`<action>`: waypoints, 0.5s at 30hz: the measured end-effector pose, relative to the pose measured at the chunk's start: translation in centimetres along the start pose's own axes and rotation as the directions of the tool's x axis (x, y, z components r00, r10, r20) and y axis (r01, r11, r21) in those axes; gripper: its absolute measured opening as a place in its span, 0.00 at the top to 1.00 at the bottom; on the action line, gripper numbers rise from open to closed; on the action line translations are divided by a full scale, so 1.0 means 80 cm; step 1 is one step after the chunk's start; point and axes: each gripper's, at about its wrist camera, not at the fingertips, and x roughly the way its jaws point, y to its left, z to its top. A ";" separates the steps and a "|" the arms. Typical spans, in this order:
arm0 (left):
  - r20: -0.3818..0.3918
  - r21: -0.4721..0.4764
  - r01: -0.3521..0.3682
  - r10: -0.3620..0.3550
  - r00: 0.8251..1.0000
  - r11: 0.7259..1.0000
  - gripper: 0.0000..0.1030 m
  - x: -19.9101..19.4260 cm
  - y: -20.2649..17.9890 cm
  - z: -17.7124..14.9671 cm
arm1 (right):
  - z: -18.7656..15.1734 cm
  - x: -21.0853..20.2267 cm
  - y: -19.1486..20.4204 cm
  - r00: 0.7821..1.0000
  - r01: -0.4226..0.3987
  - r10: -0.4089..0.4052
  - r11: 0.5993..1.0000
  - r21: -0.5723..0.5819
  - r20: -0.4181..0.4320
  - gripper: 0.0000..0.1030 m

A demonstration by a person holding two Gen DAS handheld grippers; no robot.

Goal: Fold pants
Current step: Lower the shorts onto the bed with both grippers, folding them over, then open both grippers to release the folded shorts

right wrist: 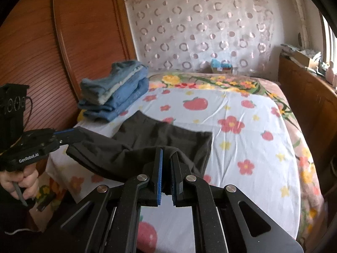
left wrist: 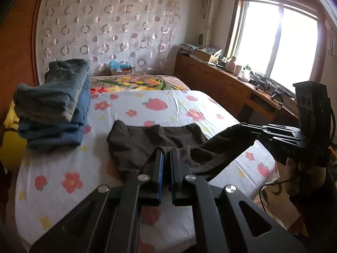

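The dark pants [left wrist: 155, 141] lie partly on the bed [left wrist: 179, 105], just in front of the stack of folded blue clothes [left wrist: 54, 107] that sits at the bed's left edge beside the wooden wardrobe. The near end of the pants is lifted off the sheet: the left gripper [left wrist: 166, 154] is clenched on one corner of that edge, and the right gripper [right wrist: 167, 154] is clenched on the other corner, so the held edge hangs between them across the bed. The far end of the pants rests flat on the sheet, pointing away from both grippers toward the headboard end. The long axis therefore runs straight ahead from the grippers. Judging by this, the next fold carries the held edge forward over the resting part; both grippers are equally near.
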 end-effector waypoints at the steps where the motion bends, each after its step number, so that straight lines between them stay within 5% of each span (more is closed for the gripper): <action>1: -0.001 -0.001 0.005 -0.005 1.000 1.000 0.98 0.002 0.000 0.003 | 0.004 0.003 -0.001 1.000 0.003 -0.003 1.000 0.002 0.003 0.96; 15: -0.036 -0.010 -0.035 0.034 0.999 0.999 0.97 0.048 0.017 0.025 | 0.032 0.068 -0.022 0.998 0.047 -0.048 0.999 -0.005 -0.036 0.96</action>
